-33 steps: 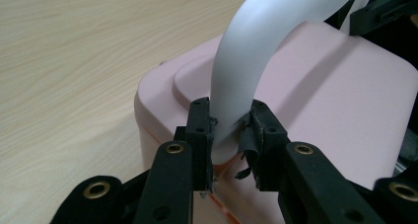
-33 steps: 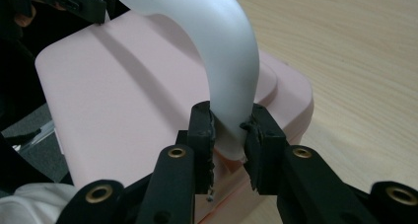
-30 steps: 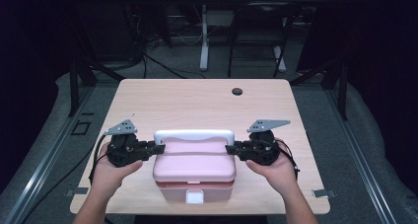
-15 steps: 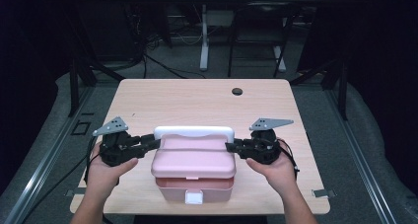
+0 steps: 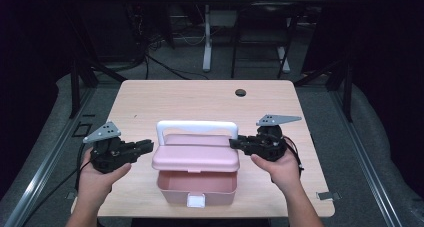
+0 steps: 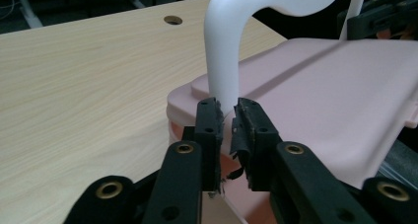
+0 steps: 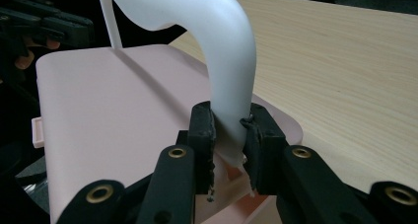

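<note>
My left gripper (image 6: pixel 226 128) and right gripper (image 7: pixel 229 130) each pinch a foot of the white handle (image 5: pixel 197 127), with the pink lid (image 5: pixel 195 158) raised over its box (image 5: pixel 196 186) near the table's (image 5: pixel 200 94) front edge. Risk as I judge it: the thin handle feet may slip from the pads, or uneven lifting may twist the lid and drop it.

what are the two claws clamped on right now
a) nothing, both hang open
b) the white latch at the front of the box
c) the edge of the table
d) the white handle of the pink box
d) In the gripper views, the left claw and the right claw each pinch one end of the white handle where it meets the pink box.
</note>
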